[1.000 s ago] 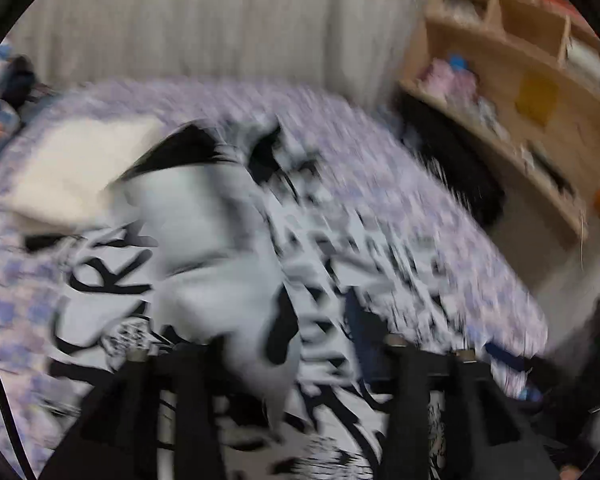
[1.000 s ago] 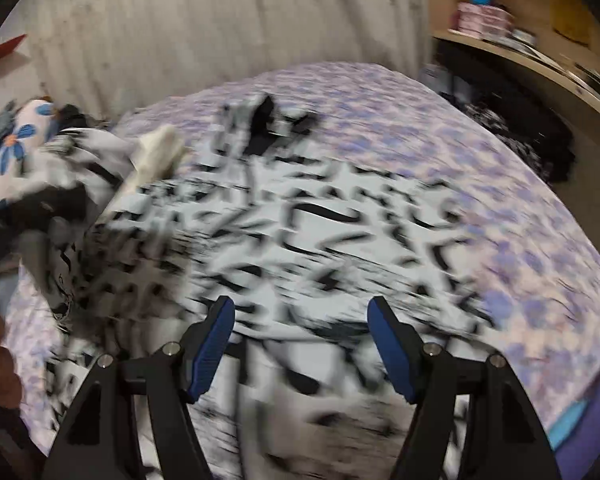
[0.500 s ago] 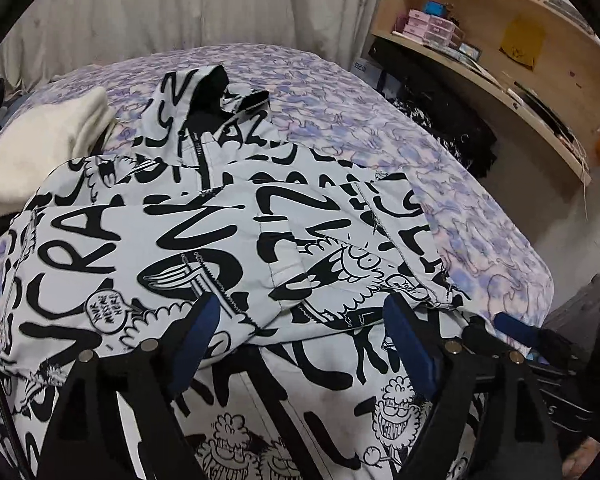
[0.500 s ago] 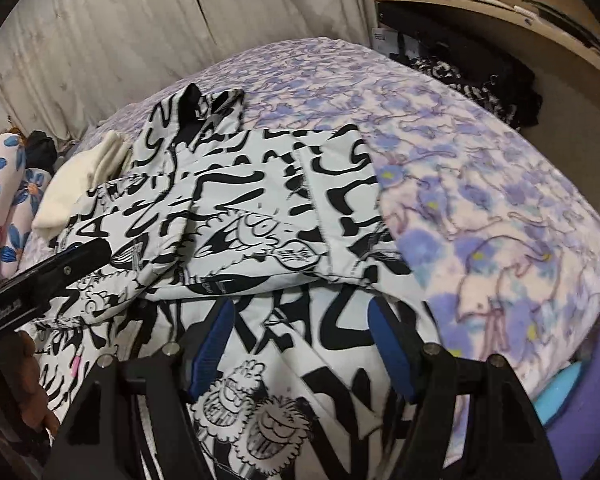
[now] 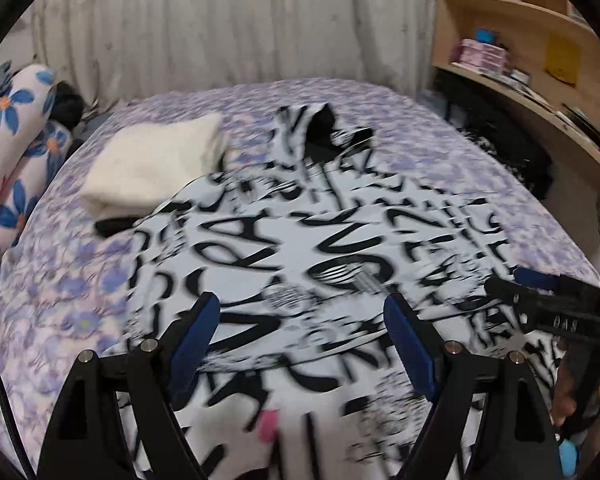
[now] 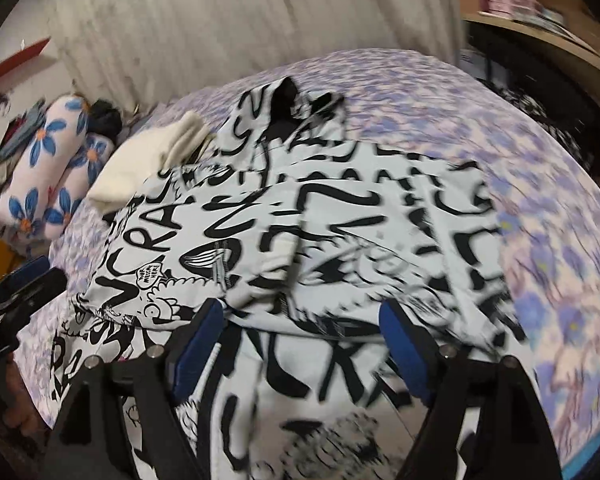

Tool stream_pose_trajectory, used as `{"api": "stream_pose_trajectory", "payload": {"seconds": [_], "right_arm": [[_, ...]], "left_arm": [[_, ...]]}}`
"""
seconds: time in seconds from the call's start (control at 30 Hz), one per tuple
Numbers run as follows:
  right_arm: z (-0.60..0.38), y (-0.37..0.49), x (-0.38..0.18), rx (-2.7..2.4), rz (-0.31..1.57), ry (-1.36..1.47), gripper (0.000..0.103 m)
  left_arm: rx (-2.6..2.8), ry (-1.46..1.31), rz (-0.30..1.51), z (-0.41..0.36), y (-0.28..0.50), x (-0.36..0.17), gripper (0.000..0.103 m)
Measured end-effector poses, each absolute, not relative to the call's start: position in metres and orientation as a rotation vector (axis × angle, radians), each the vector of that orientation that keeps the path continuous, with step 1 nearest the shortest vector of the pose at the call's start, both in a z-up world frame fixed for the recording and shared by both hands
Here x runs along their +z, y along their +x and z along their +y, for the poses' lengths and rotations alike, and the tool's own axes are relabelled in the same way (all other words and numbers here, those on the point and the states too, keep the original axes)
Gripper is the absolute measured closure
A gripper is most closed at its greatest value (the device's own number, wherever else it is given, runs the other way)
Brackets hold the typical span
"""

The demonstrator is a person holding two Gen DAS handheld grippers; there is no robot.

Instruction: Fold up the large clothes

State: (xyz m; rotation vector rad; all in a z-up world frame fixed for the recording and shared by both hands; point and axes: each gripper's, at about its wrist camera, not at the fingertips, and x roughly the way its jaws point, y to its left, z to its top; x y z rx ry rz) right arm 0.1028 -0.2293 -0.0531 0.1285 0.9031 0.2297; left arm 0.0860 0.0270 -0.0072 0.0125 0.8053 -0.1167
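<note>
Left wrist view: the black-and-white printed jacket (image 5: 332, 248) lies spread on the bed (image 5: 68, 304) with its sleeves folded in over the front, directly ahead of and beneath the left gripper (image 5: 304, 344). Its hood points away toward the curtain (image 5: 228, 24). The left gripper's blue-padded fingers (image 5: 192, 340) stand wide apart above the cloth and nothing is pinched between them; its jaws have just been opening. A folded cream garment (image 5: 152, 164) sits just beside the jacket's far left shoulder, touching or overlapping it. At the right edge the right gripper (image 5: 540, 292) reaches in over the jacket's side, partly cut off, with a hand (image 5: 580, 392) behind it. The print is smeared by motion blur, so the lower hem is hard to make out.

Right wrist view: the jacket (image 6: 300, 232) fills the middle, its lower part running under the right gripper (image 6: 300, 344). The jaws are spread wide, have just been opening further, and hold nothing. The left gripper (image 6: 16, 296) pokes in at the left edge, over the jacket's left side. Rolled flowered bedding (image 6: 48, 168) lies at the far left of the bed (image 6: 560, 240). The right half is blurred, and wooden shelves (image 6: 548, 32) are only partly visible.
</note>
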Motion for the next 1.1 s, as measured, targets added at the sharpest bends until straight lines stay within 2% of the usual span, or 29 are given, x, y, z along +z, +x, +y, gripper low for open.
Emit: {"api": "stream_pose_trajectory", "payload": {"seconds": [0.33,0.4,0.43,0.47,0.5,0.57,0.6,0.63,0.77,0.83,0.87,0.93,1.0,1.07,1.1], "right_arm": [[-0.211,0.183,-0.107,0.188,1.049,0.118,0.023],[-0.209,0.192,-0.12,0.198,1.083,0.13,0.027],[-0.206,0.196,-0.127,0.22,1.104,0.134,0.04],[-0.203,0.198,-0.13,0.253,1.116,0.138,0.062],[-0.197,0.2,-0.132,0.29,1.128,0.136,0.076],[-0.184,0.199,-0.121,0.264,1.086,0.05,0.084],[-0.18,0.199,-0.113,0.266,1.051,0.022,0.087],[-0.177,0.199,-0.097,0.267,0.986,0.01,0.088],[-0.186,0.213,-0.069,0.204,0.853,0.039,0.088],[-0.19,0.234,-0.087,0.169,0.936,0.044,0.087],[-0.192,0.245,-0.106,0.156,1.026,0.047,0.08],[-0.196,0.251,-0.129,0.142,1.119,0.057,0.075],[-0.201,0.243,-0.122,0.141,1.095,0.052,0.07],[-0.207,0.228,-0.103,0.126,1.031,0.052,0.054],[-0.209,0.219,-0.092,0.126,0.993,0.056,0.049]], "left_arm": [[0.07,-0.034,0.899,0.112,0.133,-0.078,0.02],[0.103,-0.065,0.93,0.127,0.147,-0.096,0.02],[0.111,-0.081,0.952,0.133,0.154,-0.104,0.025],[0.11,-0.092,0.965,0.136,0.159,-0.11,0.036],[0.12,-0.104,0.984,0.141,0.167,-0.117,0.044],[0.138,-0.11,0.987,0.146,0.177,-0.122,0.08],[0.146,-0.113,0.976,0.148,0.183,-0.122,0.09],[0.149,-0.116,0.968,0.15,0.188,-0.12,0.095],[0.172,-0.127,0.894,0.15,0.203,-0.109,0.095],[0.176,-0.101,0.896,0.145,0.213,-0.113,0.095],[0.18,-0.083,0.913,0.143,0.219,-0.12,0.095],[0.185,-0.063,0.969,0.142,0.227,-0.136,0.095],[0.18,-0.056,0.967,0.144,0.226,-0.136,0.095],[0.177,-0.053,0.955,0.146,0.22,-0.126,0.086],[0.176,-0.059,0.945,0.147,0.216,-0.122,0.084]]}}
